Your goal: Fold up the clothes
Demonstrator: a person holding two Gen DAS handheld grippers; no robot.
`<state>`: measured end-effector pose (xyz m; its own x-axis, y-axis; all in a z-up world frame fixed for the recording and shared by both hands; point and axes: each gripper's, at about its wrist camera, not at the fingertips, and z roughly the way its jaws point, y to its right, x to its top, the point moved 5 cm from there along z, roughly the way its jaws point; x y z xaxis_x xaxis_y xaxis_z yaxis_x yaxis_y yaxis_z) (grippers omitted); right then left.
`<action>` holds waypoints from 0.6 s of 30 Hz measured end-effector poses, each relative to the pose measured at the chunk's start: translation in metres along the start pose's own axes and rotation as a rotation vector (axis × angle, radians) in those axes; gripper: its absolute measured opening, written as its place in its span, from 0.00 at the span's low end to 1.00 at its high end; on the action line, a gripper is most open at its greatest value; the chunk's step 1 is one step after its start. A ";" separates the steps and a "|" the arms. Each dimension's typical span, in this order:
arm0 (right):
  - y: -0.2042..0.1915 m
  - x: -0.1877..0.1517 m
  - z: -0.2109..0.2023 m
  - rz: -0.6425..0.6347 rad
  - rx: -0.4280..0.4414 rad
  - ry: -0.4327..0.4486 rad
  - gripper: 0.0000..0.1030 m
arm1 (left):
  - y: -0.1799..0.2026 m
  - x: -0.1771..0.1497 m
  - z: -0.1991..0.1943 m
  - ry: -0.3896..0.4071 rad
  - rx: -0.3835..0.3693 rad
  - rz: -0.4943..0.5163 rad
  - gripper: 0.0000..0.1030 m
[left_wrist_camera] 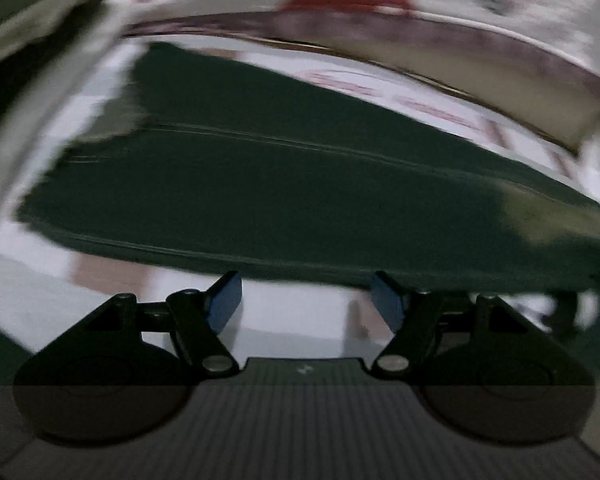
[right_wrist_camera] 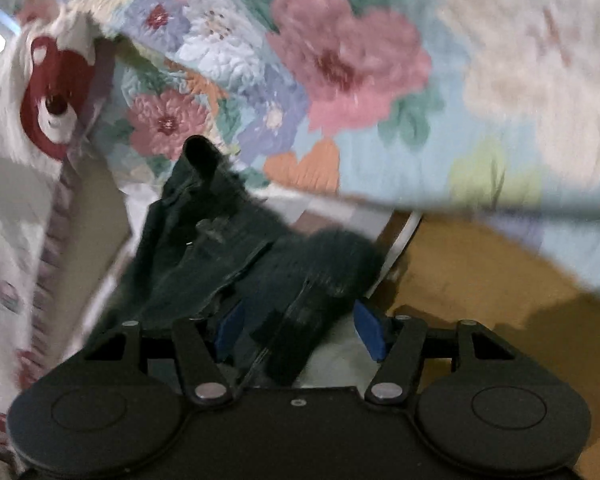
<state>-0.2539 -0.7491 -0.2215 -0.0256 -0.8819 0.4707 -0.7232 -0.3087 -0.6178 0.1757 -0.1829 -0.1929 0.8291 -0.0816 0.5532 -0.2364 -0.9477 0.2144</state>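
Note:
A dark green garment lies spread flat across the left wrist view, its stitched seams running from left to right. My left gripper hovers just short of its near hem, open, with only pale sheet between the blue pads. In the right wrist view a dark garment is bunched up, with a rolled end sticking upward. My right gripper stands open; a fold of that dark cloth lies between its jaws by the left pad, and the right pad is bare. Both views are blurred by motion.
Under the green garment lies a white sheet with red prints, and a purplish trimmed edge runs behind it. A floral quilt fills the top of the right wrist view, a bear-print cloth is at left, and a brown floor at lower right.

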 end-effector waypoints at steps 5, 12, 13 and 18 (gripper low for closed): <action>-0.019 0.023 0.060 -0.061 -0.017 -0.019 0.60 | 0.052 -0.013 0.019 -0.051 -0.010 0.148 0.69; -0.132 0.053 -0.012 -0.457 0.030 0.203 0.12 | 0.094 -0.032 -0.008 -0.053 -0.107 0.250 0.69; -0.142 0.057 -0.033 -0.486 0.041 0.234 0.11 | 0.096 -0.037 -0.013 -0.069 -0.112 0.265 0.69; -0.084 0.059 -0.061 -0.636 -0.217 0.245 0.10 | 0.091 -0.066 -0.023 -0.177 -0.129 0.295 0.69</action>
<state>-0.2369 -0.7534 -0.1039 0.3109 -0.4409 0.8420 -0.7698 -0.6364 -0.0490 0.0882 -0.2569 -0.1913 0.7877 -0.4088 0.4609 -0.5314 -0.8294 0.1726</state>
